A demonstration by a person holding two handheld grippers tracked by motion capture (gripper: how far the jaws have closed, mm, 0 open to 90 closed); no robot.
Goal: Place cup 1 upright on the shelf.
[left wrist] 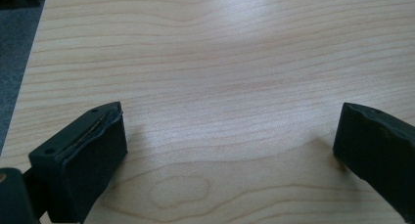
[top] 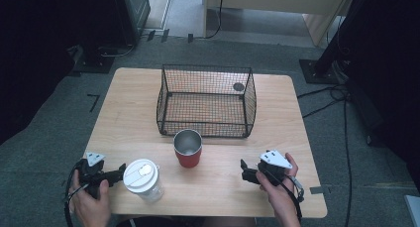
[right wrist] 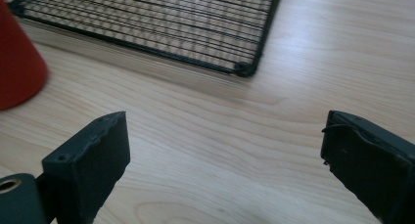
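Observation:
A red cup (top: pixel 188 148) with a shiny metal inside stands upright at the table's middle, just in front of a black wire basket (top: pixel 206 101). A clear tumbler with a white lid (top: pixel 143 179) stands near the front left. My left gripper (top: pixel 119 171) rests at the front left beside the tumbler, jaws wide apart over bare wood (left wrist: pixel 230 136). My right gripper (top: pixel 244 170) hovers at the front right, open, with nothing between its jaws (right wrist: pixel 225 155). In the right gripper view the red cup (right wrist: pixel 17 67) sits at the left edge and the basket (right wrist: pixel 161 23) lies ahead.
The light wooden table (top: pixel 287 113) sits on grey carpet. Cables (top: pixel 337 95) trail on the floor to the right, and dark equipment stands (top: pixel 94 58) rise at the back left and back right. A small dark disc (top: pixel 238 86) shows through the basket's far right corner.

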